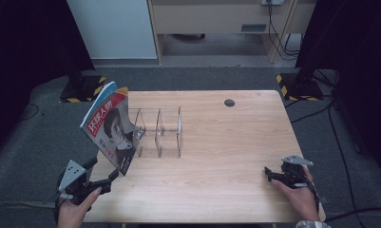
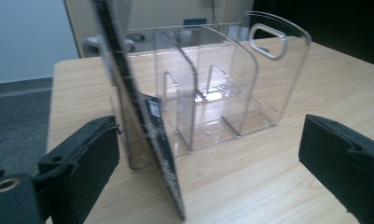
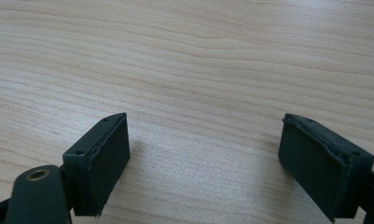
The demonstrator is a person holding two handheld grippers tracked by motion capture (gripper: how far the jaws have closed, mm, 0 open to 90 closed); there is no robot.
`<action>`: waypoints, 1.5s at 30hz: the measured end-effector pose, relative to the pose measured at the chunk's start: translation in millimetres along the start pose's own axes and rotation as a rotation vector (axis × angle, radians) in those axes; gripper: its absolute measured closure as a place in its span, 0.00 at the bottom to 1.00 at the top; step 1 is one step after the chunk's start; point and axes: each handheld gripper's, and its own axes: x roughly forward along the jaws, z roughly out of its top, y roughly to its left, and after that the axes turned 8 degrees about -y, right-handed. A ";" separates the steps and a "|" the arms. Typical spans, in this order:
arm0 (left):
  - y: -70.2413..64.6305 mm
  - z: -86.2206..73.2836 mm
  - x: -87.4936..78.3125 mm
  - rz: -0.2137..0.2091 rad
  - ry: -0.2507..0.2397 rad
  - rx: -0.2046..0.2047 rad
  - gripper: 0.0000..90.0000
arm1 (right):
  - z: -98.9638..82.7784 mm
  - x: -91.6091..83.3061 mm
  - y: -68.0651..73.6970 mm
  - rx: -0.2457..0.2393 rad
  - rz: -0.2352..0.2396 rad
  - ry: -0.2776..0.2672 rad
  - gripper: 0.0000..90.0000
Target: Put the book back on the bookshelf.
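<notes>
Setting: pale wooden bench [image 1: 216,142] on grey carpet, with dark stands at both far corners and light cabinets behind.
Magazine: a thin glossy magazine with a red-and-white cover and a portrait [image 1: 108,127] stands tilted at the left end of the clear plastic organiser with upright dividers [image 1: 158,132]; its top leans away to the left, and its lower corner sits near the bench's front-left part.
Fit: in the left gripper view the magazine's edge [image 2: 147,121] seems to rest against the organiser's outer wall [image 2: 268,70]; whether it sits inside a slot cannot be told.
Left tongs: [image 1: 109,176] released, jaws spread, the magazine's lower edge between them, no pad pressing it.
Right tongs: [image 1: 270,175] released, resting low over bare wood at the front right, well apart from the organiser.
Doing it well: probably close on the lower edge squarely, bring the magazine upright, and align it with a divider gap before sliding it in.
Risk: the light organiser may shift; the right tongs could brace it.
</notes>
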 end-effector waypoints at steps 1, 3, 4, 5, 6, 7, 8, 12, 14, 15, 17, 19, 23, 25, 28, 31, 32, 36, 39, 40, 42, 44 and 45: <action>-2.6 0.4 -0.4 -0.008 0.003 0.008 0.05 | 0.0 0.0 0.0 0.000 0.000 0.000 0.18; -9.7 1.8 -0.2 -0.031 0.007 0.020 0.05 | 0.0 0.0 0.0 0.000 0.000 0.000 0.18; -13.9 2.7 0.5 -0.045 0.009 0.025 0.05 | 0.0 0.0 0.0 0.000 0.000 0.000 0.18; -17.2 3.5 1.4 -0.054 0.012 0.032 0.05 | 0.0 0.0 0.0 0.000 0.000 0.000 0.18; -19.5 4.0 2.4 -0.063 0.015 0.040 0.06 | -0.1 0.0 0.0 0.000 0.000 0.000 0.18; -22.8 4.5 4.1 -0.077 0.022 0.043 0.06 | -0.1 -0.1 0.0 0.000 0.000 0.000 0.18; -25.8 4.8 6.3 -0.094 0.030 0.052 0.06 | -0.1 -0.1 0.1 0.002 0.000 0.001 0.18; -36.9 4.7 19.2 -0.138 0.059 0.072 0.06 | -0.2 -0.4 0.3 0.003 0.000 0.002 0.18; -41.5 6.0 25.9 -0.154 0.071 0.082 0.05 | -0.2 -0.3 0.3 0.003 0.000 0.001 0.18; -43.6 7.0 29.1 -0.159 0.072 0.083 0.05 | -0.2 -0.3 0.3 0.003 -0.001 0.001 0.18; -47.3 9.1 34.2 -0.161 0.069 0.090 0.06 | -0.2 -0.2 0.2 0.002 0.000 0.001 0.18; -51.6 10.9 41.7 -0.179 0.071 0.087 0.06 | -0.2 -0.2 0.2 0.002 0.000 0.002 0.18; -58.2 12.1 55.1 -0.188 0.087 0.098 0.06 | -0.2 -0.2 0.1 0.002 0.000 0.001 0.18; -60.1 13.1 61.4 -0.205 0.094 0.105 0.06 | -0.2 -0.2 0.1 0.002 0.001 0.001 0.18; -61.4 14.7 73.4 -0.229 0.095 0.080 0.06 | -0.2 -0.2 0.0 0.001 0.001 0.001 0.18; -64.2 15.0 83.3 -0.237 0.100 0.080 0.06 | -0.2 -0.2 0.0 0.001 0.001 0.001 0.18; -66.2 14.9 87.6 -0.243 0.104 0.082 0.06 | -0.2 -0.2 0.0 0.001 0.001 0.001 0.18; -75.8 12.6 101.0 -0.270 0.128 0.099 0.06 | -0.2 -0.2 0.1 0.001 0.001 0.001 0.18; -83.7 10.2 107.9 -0.289 0.144 0.112 0.06 | -0.2 -0.2 0.1 0.001 0.001 0.002 0.18; -87.0 9.6 110.0 -0.296 0.150 0.117 0.06 | -0.2 -0.2 0.1 0.001 0.001 0.002 0.18; -93.7 9.2 114.4 -0.314 0.157 0.126 0.06 | -0.2 -0.2 0.1 0.001 0.002 0.002 0.18; -101.4 9.3 119.3 -0.331 0.164 0.145 0.06 | -0.2 -0.2 0.1 0.001 0.002 0.002 0.18; -105.3 9.1 122.2 -0.340 0.169 0.157 0.06 | -0.2 -0.2 0.1 0.001 0.002 0.002 0.18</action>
